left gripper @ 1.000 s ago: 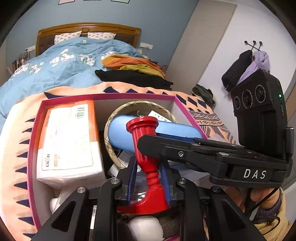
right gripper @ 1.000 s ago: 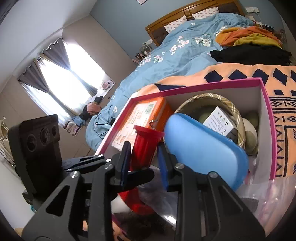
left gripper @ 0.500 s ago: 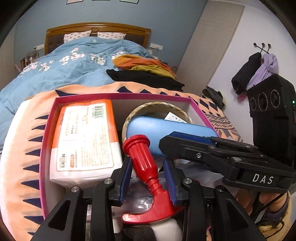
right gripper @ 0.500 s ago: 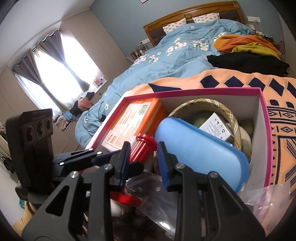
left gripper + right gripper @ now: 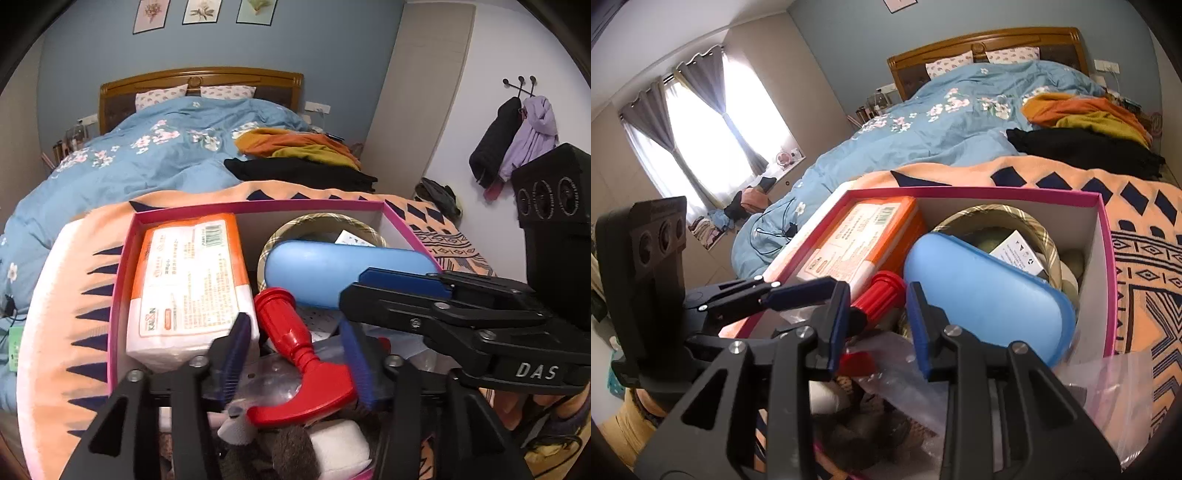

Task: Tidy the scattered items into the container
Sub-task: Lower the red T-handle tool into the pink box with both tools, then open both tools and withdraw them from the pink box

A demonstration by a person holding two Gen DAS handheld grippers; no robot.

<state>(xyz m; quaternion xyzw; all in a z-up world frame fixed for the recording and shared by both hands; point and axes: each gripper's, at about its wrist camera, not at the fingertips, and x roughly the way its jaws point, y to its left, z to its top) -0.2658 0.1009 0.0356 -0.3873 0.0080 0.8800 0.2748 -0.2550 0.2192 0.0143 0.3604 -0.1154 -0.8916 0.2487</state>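
Observation:
A pink-rimmed box [image 5: 122,280] sits on an orange patterned blanket on the bed; it also shows in the right wrist view [image 5: 1106,258]. A red plastic handle-shaped item [image 5: 295,350] lies loose in the box, between an orange-and-white tissue pack [image 5: 188,280] and a blue oval case [image 5: 332,271]. My left gripper [image 5: 295,354] is open, its blue pads apart on either side of the red item. My right gripper [image 5: 875,317] is open above the box, with the red item [image 5: 882,295] beyond its tips.
A plaid-rimmed round basket [image 5: 325,221] with a small white carton sits at the box's back. A clear plastic bag [image 5: 1108,387] and white soft things [image 5: 340,446] lie at the box's near end. Folded clothes [image 5: 295,155] lie on the blue duvet behind.
My left gripper opened and let go of the red item, which tipped over and now lies in the box. Both grippers pulled back and up a little.

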